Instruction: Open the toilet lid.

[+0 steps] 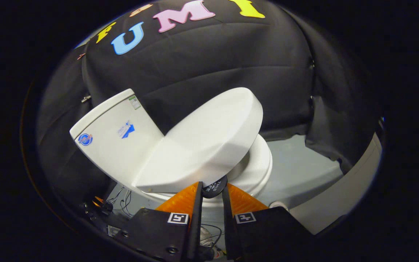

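Your gripper (212, 187) pinches a small black tab (215, 187) at the side rim of the toilet lid (202, 142). The lid lies partly raised just ahead of your fingers, its hinge toward the cistern (111, 134).

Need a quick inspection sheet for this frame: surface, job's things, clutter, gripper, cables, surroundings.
Surface: pale grey floor beyond the toilet.
Job's things: white toilet lid partly raised, tilted above the seat; cistern behind it, stickers on its front.
Clutter: small dark devices on the floor beside the toilet base.
Gripper: gripper with orange fingers close together on a small black tab at the lid's front edge; whether both press it cannot be told.
Cables: thin wires by the devices, more below the fingers.
Surroundings: black cloth wall, pale panel to one side.
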A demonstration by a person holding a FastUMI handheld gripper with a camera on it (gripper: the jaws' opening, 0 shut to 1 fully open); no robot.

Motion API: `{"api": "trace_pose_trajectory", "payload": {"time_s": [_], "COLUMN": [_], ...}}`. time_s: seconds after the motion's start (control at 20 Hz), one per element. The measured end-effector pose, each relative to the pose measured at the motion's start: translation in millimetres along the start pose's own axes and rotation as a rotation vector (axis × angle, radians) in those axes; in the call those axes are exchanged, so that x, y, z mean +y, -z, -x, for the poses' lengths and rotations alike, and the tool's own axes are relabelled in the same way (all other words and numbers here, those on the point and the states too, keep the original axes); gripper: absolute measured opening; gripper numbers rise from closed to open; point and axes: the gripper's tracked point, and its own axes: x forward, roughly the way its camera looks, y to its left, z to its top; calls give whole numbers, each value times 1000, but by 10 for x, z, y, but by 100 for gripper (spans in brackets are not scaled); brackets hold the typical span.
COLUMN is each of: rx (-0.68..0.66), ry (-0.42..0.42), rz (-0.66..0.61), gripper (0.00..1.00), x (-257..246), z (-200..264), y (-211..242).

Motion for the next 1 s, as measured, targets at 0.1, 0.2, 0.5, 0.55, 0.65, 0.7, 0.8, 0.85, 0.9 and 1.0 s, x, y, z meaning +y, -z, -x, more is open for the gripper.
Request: {"api": "trace_pose_trajectory", "payload": {"time_s": [0.1,0.2,0.5,0.55,0.65,0.7,0.8,0.85,0.9,1.0], "rx": [-31,-45,-90,-104,-131,-143,-166,-174,-180,-182], "ry": [-31,-52,-112,-128,-166,-184,-227,-250,-272,-319], "rz": [39,71,147,163,202,226,270,286,298,312], "gripper": [29,27,26,26,27,26,27,27,27,28], "x": [213,410,803,907,1140,1274,1565,1711,1850,2146], "z": [87,151,249,252,307,321,327,306,302,280], "y": [-210,-348,-585,-632,-734,-775,-869,-918,-958,-1003]}}
